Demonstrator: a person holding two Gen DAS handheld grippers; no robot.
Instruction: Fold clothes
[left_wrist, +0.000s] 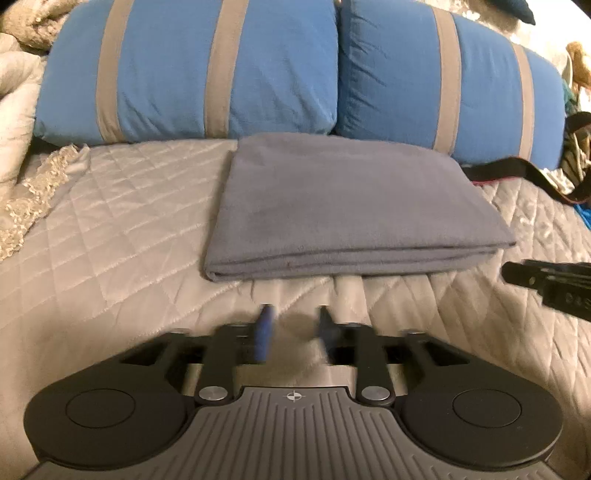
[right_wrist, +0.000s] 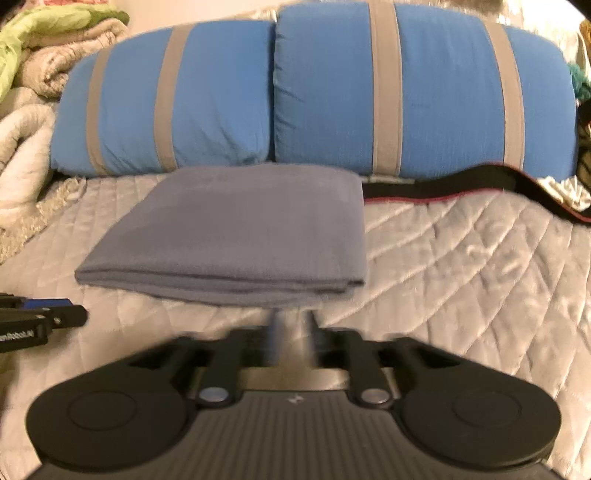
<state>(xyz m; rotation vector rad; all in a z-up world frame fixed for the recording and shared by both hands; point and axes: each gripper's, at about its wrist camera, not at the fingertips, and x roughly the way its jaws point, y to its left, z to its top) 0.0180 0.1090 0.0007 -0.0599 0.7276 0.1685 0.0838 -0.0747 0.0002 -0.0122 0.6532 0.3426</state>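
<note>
Both the left claw (left_wrist: 293, 332) and the right claw (right_wrist: 291, 332) are hanging released; just ahead the folded grey cloth (left_wrist: 343, 206) is lying neat, so any careless nudge risks splaying its layers.

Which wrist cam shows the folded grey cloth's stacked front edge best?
Left wrist. The folded grey cloth sits centred and fairly sharp there, with its layered front edge showing from corner to corner. In the right wrist view the same cloth is blurrier, and the right gripper reaches up against the middle of that edge.
</note>
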